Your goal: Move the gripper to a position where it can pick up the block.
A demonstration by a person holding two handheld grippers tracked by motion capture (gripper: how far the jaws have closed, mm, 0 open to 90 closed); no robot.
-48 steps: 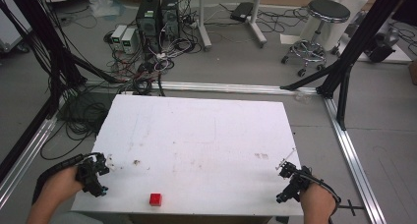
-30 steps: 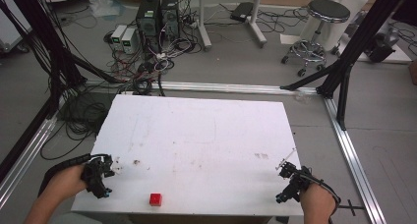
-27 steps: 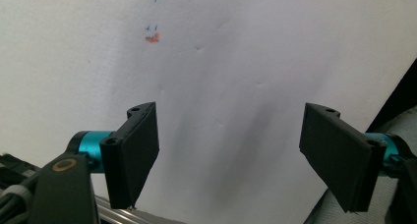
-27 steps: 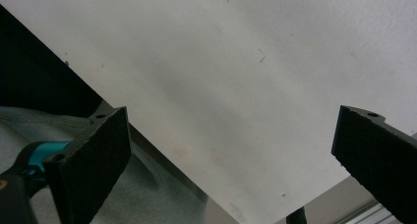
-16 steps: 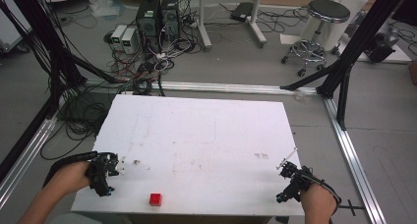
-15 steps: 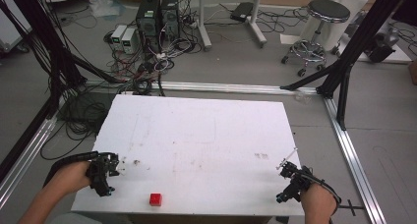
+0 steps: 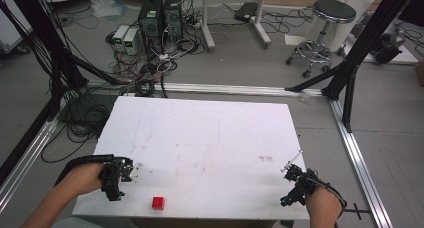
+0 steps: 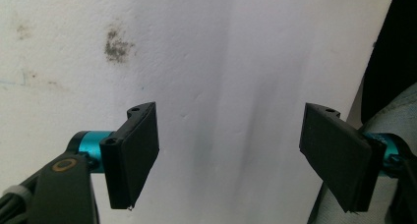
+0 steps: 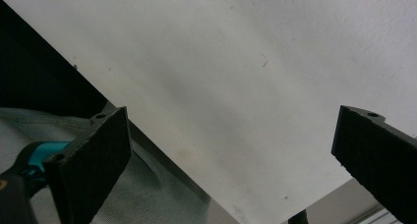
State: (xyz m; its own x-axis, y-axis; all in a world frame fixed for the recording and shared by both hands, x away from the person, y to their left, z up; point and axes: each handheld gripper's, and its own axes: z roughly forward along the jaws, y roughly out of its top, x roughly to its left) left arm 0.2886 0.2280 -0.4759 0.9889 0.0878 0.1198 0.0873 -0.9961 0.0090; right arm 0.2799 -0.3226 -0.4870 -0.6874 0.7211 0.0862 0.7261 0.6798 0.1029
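High view first: we see a white table [image 7: 210, 138] with a small red cube [image 7: 158, 203] sitting near its near edge. Our left gripper [image 7: 116, 177] rests over the table's near-left corner, held in the left hand [image 7: 82, 178], and the cube lies on the bare surface a short way to the right of its jaws and a little nearer the edge, clearly apart from them. Our right gripper [image 7: 295, 183] sits at the near-right corner, held in the right hand [image 7: 324, 208], and the cube lies well off to the left of its jaws, with open table between.

From the left gripper view we look along the left gripper [image 8: 228, 155] and find its two black jaws spread wide, with nothing between them except the white tabletop [image 8: 221, 62]. A dark smudge [image 8: 117, 44] marks the surface ahead of the left-hand jaw, and beyond the right-hand jaw the table edge gives way to pale fabric [image 8: 393, 111].

From the right gripper view we look along the right gripper [image 9: 231, 160] and its jaws also stand far apart and empty. Between and ahead of them runs the white tabletop [image 9: 255, 62], its edge crossing diagonally just ahead of the left-hand jaw, with grey cloth [image 9: 152, 194] beneath that jaw.
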